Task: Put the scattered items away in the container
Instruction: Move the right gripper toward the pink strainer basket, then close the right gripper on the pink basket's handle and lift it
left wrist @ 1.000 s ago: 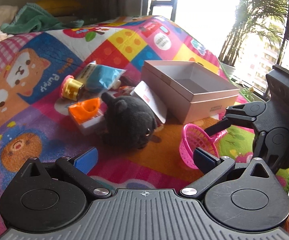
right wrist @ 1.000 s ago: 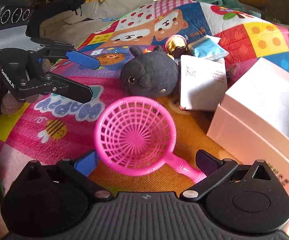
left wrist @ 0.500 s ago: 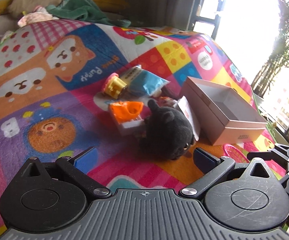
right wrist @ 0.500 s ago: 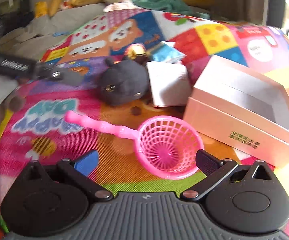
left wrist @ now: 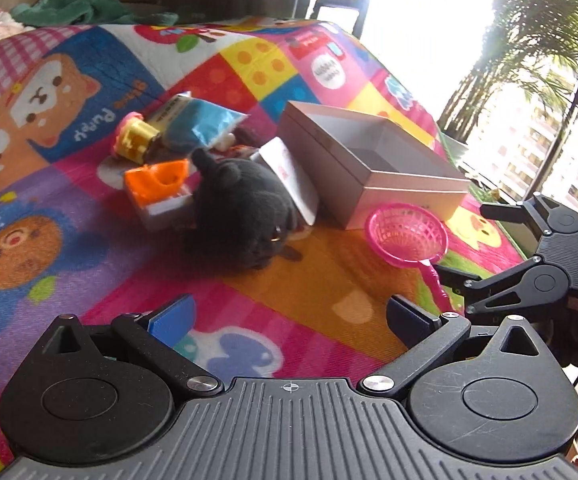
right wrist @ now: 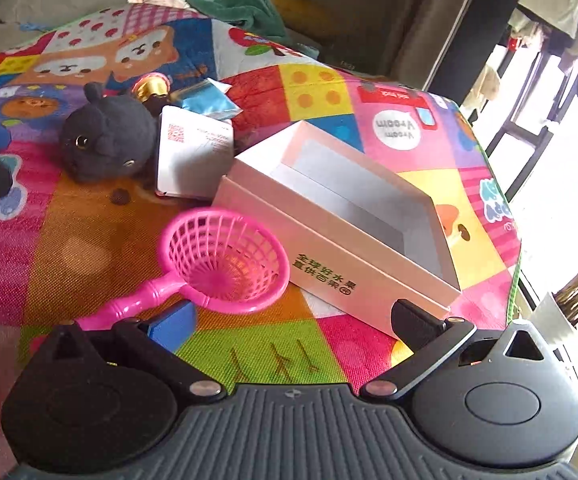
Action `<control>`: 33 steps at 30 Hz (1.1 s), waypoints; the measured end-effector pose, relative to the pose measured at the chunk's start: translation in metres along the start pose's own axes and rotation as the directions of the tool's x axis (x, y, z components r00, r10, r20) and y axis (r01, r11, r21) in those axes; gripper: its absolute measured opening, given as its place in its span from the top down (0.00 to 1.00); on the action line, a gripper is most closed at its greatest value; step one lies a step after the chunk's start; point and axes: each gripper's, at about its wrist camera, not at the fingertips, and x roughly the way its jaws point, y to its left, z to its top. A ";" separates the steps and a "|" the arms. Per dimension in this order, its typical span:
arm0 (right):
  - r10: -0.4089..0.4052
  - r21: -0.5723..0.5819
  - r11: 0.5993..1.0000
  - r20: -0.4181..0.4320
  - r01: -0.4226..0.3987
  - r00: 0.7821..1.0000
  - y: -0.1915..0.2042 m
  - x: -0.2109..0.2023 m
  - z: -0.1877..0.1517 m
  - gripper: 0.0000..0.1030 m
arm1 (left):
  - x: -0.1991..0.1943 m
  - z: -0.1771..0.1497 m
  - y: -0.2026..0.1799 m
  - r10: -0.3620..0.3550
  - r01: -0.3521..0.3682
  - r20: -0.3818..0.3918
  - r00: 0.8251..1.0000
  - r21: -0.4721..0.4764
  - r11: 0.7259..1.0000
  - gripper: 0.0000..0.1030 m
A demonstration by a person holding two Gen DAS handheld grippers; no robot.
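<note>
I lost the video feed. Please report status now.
Left gripper open, right gripper open, both empty. Box empty; net, plush, card on mat beside it. Nothing blocks the box.

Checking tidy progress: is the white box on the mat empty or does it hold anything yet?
Empty. The white box is open-topped and both views show only its bare grey floor; the pink strainer lies outside beside it.

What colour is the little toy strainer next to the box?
Bright pink, mesh bowl and handle alike; the toy strainer shows best in the right wrist view.
</note>
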 end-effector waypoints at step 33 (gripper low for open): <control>0.103 0.288 0.952 0.012 -0.102 0.995 -0.011 -0.007 0.001 0.01 | 0.065 0.035 -0.016 0.282 -0.296 0.091 0.955 0.247 0.923 0.19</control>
